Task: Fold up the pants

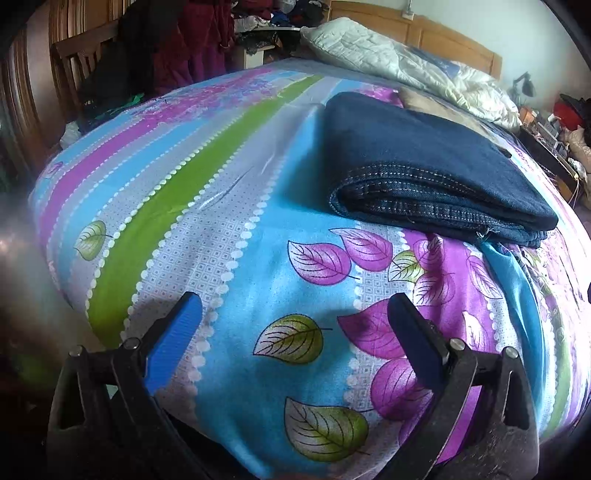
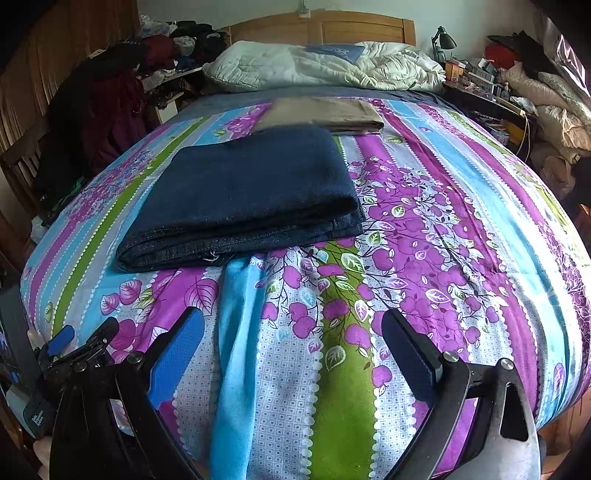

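Pants: dark blue jeans (image 2: 243,195), folded into a thick flat rectangle with stacked stitched hems showing along the near side (image 1: 436,177); they lie on the bed toward its foot edge, nearer the left side than the right; nothing touches them
Bedsheet (image 2: 424,229): striped in blue, purple, green and grey with leaf and blossom prints; a raised blue crease runs from under the jeans to the foot edge
Tan garment (image 2: 328,112): folded flat, just beyond the jeans toward the headboard; whether the two touch cannot be told
Quilt (image 2: 325,66): white, bunched along the head of the bed against the wooden headboard (image 2: 317,26)
Left hand-held gripper (image 1: 295,314): jaws spread wide, holding nothing; it hovers over the foot edge, short of the jeans; also seen at the left rim of the right wrist view (image 2: 86,336)
Right hand-held gripper (image 2: 293,328): jaws spread wide, empty; over the foot edge, apart from the jeans
Surroundings: clothes heaped on a chair (image 2: 22,162) by the left side; a desk lamp (image 2: 443,40) beyond the right side
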### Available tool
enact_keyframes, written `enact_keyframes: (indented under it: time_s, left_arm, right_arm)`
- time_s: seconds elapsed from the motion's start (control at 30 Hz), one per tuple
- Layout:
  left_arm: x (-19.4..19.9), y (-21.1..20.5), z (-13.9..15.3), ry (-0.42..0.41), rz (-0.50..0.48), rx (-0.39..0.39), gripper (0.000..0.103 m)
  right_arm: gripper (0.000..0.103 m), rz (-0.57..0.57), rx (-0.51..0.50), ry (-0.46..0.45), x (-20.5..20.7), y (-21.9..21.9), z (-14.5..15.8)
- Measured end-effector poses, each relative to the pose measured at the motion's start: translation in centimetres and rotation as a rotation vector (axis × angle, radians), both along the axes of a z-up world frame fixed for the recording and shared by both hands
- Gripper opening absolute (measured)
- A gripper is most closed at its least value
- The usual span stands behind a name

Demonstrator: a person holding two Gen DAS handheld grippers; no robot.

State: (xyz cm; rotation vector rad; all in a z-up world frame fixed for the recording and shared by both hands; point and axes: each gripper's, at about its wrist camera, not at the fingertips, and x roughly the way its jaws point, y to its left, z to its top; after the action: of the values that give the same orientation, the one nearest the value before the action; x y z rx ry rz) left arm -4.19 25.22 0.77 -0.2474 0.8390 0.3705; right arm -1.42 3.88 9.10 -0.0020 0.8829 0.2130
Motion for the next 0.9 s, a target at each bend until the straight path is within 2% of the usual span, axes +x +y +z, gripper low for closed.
enact_keyframes:
  time_s: [0.57, 0.9]
  left_arm:
    - [-0.1, -1.1, 0.4, -0.001, -0.014, 0.078, 0.100]
    - [0.0, -1.6, 0.4, 0.000, -0.018, 0.102, 0.100]
  right_arm:
    - [0.098, 0.023, -0.053, -0.010, -1.2, 0.9, -0.4]
    - [0.098, 0.031, -0.061, 0.023, -1.4, 1.1, -1.7]
